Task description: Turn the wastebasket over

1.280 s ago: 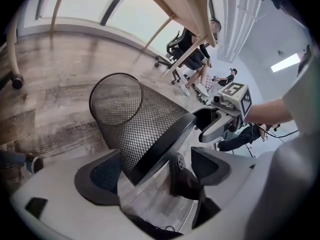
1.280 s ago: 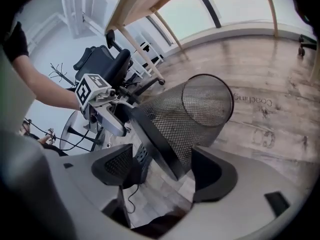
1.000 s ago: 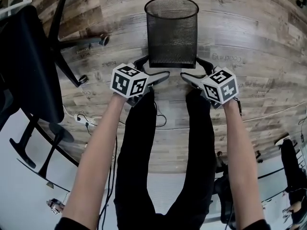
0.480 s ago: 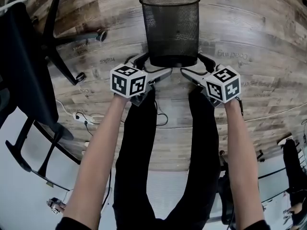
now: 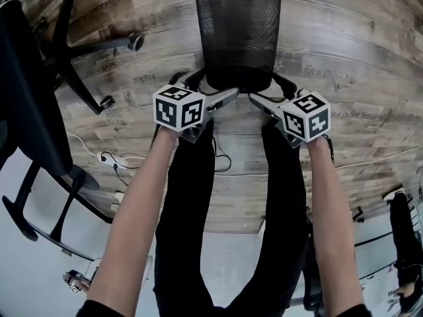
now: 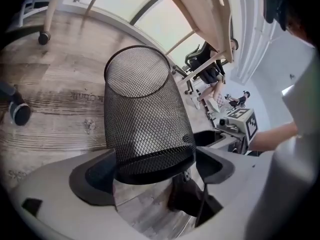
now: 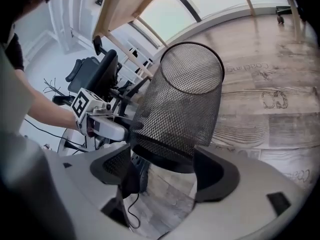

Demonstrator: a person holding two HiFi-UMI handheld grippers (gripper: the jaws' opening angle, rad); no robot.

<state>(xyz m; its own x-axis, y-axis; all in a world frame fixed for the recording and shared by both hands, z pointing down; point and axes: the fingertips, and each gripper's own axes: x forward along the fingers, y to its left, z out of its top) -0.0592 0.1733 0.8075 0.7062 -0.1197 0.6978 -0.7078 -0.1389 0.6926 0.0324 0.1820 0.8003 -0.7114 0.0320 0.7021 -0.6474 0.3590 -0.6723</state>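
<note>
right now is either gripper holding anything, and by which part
Nothing gripped. The left gripper, jaws just opened wider, and the right gripper stand open, the wastebasket's base between each pair.

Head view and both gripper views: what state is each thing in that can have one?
wastebasket: upright on the floor, mouth up.
left hand-held gripper: open, jaws have just been opening, wastebasket's base between them, not clamped.
right hand-held gripper: open, jaws either side of the base, not clamped.
office chair: standing on its wheels.
</note>
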